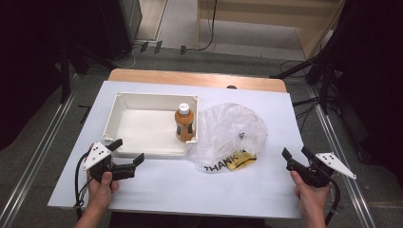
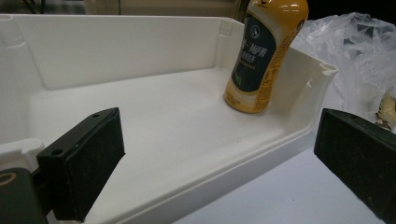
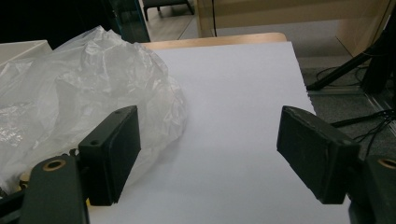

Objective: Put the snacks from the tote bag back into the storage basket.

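Note:
An orange drink bottle (image 1: 184, 122) (image 2: 265, 55) with a white cap stands upright in the right end of a white tray (image 1: 124, 100) (image 2: 116, 56). To the tray's right lies a crumpled clear plastic bag (image 1: 228, 130) (image 3: 60, 88) printed with black letters, with something yellow inside near its front edge. My left gripper (image 1: 127, 151) (image 2: 219, 172) is open at the tray's near left corner, nothing between its jaws. My right gripper (image 1: 294, 154) (image 3: 210, 154) is open over bare table to the right of the bag, also holding nothing.
The white table (image 1: 190, 185) has a wooden strip along its far edge. Metal rails run along the floor on both sides, and cables and stand legs (image 1: 304, 71) lie beyond the far right corner.

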{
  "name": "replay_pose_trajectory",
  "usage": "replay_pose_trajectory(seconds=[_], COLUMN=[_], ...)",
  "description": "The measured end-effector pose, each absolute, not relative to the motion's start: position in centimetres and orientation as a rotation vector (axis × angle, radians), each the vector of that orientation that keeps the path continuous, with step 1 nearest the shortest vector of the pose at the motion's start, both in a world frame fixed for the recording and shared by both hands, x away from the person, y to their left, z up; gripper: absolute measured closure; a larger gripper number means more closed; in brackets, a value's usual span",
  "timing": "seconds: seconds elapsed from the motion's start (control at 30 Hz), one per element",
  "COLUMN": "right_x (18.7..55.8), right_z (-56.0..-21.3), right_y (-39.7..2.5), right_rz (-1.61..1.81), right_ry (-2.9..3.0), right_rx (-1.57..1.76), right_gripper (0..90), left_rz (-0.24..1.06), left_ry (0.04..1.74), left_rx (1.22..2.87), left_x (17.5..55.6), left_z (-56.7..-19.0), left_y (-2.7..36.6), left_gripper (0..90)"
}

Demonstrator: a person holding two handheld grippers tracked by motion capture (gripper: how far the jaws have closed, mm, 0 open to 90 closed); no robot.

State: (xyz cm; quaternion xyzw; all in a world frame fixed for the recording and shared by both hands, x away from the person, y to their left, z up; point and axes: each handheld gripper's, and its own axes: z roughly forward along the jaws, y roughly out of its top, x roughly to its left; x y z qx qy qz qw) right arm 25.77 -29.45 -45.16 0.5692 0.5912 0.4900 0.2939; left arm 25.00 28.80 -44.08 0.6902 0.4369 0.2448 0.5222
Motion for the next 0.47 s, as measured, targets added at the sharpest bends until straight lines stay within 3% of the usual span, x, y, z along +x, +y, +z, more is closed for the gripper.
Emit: replay_pose_trajectory(seconds=[0.47], right_x=[25.81], right_z=[-45.16], right_y=[-29.41], right_rz=[1.305], right_ry=[1.57], right_rx=[1.509], right_gripper=[22.5], left_rz=[0.585], left_ry=[1.045], left_rx=[1.658], left_x=[25.11], left_z=[-44.21], left_y=[28.76], left_gripper=[1.6])
